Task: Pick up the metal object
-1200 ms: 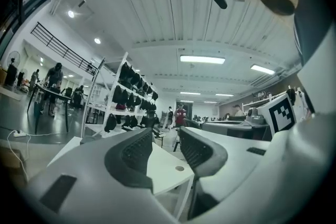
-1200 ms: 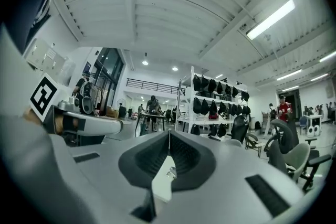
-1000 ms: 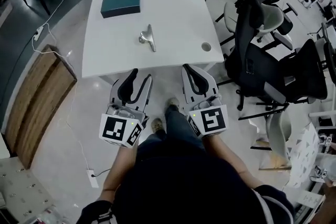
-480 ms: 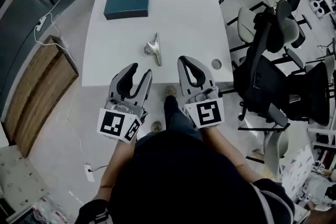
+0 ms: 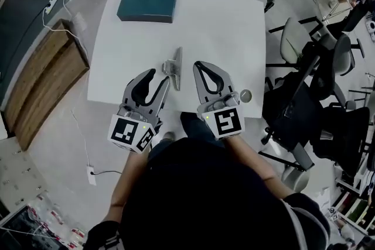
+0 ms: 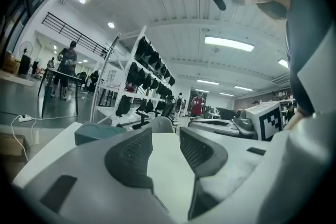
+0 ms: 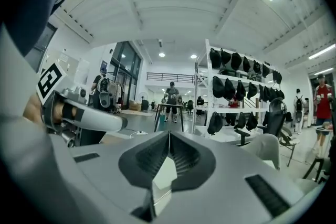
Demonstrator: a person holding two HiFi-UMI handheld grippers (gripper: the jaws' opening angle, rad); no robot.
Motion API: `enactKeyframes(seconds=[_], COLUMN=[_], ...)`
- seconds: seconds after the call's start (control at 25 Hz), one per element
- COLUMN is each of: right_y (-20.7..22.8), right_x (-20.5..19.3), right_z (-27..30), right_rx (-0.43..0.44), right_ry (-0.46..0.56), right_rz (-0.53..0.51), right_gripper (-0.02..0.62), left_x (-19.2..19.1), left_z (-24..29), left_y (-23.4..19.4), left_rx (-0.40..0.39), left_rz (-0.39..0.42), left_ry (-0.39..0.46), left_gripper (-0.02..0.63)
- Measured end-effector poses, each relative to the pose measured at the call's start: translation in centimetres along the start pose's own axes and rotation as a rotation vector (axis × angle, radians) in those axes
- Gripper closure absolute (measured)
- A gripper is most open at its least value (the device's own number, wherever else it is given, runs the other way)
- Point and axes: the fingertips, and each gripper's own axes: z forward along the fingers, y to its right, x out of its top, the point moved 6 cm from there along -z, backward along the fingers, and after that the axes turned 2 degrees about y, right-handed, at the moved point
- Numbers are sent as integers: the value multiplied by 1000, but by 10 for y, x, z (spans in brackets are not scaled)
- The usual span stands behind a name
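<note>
The metal object [image 5: 174, 67], a silvery elongated piece with a wider base, lies on the white table [image 5: 222, 26] near its front edge. My left gripper [image 5: 160, 77] hovers just left of it, jaws open with only bare tabletop between them [image 6: 166, 140]. My right gripper [image 5: 199, 65] sits just right of the object, its jaws shut tip to tip on nothing [image 7: 168, 137]. Neither gripper touches the object. Neither gripper view shows the object.
A teal box [image 5: 146, 4] lies at the table's far left corner, also low in the left gripper view [image 6: 97, 132]. A round cable hole [image 5: 245, 95] is near the front right edge. Office chairs [image 5: 304, 108] crowd the right side; a wooden panel [image 5: 41, 85] lies on the floor at left.
The person has stepped up to the table. Both grippers have moved forward over its front edge and now flank the metal object. Jaw states look unchanged.
</note>
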Motion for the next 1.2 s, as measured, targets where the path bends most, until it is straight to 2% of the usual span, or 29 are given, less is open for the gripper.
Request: enactKeyframes(seconds=[0.24, 0.48, 0.68, 1.08, 1.2], right_y=[26, 34, 35, 36, 38], right_x=[-29, -52, -67, -87, -89], right_z=[31, 46, 53, 60, 60], right_rx=[87, 140, 129, 106, 85], right_ry=[-53, -101, -173, -232, -237], right_rz=[3, 2, 78, 90, 100], right_gripper=[568, 568, 568, 568, 568], left_x=[-23, -44, -67, -113, -129], left_z=[38, 56, 67, 80, 84], left_y=[-20, -39, -51, -74, -82], left_rx=[31, 26, -5, -69, -80], left_rz=[-32, -75, -139, -214, -259], left_ry=[-64, -142, -240, -413, -461], left_gripper=[463, 462, 462, 462, 462])
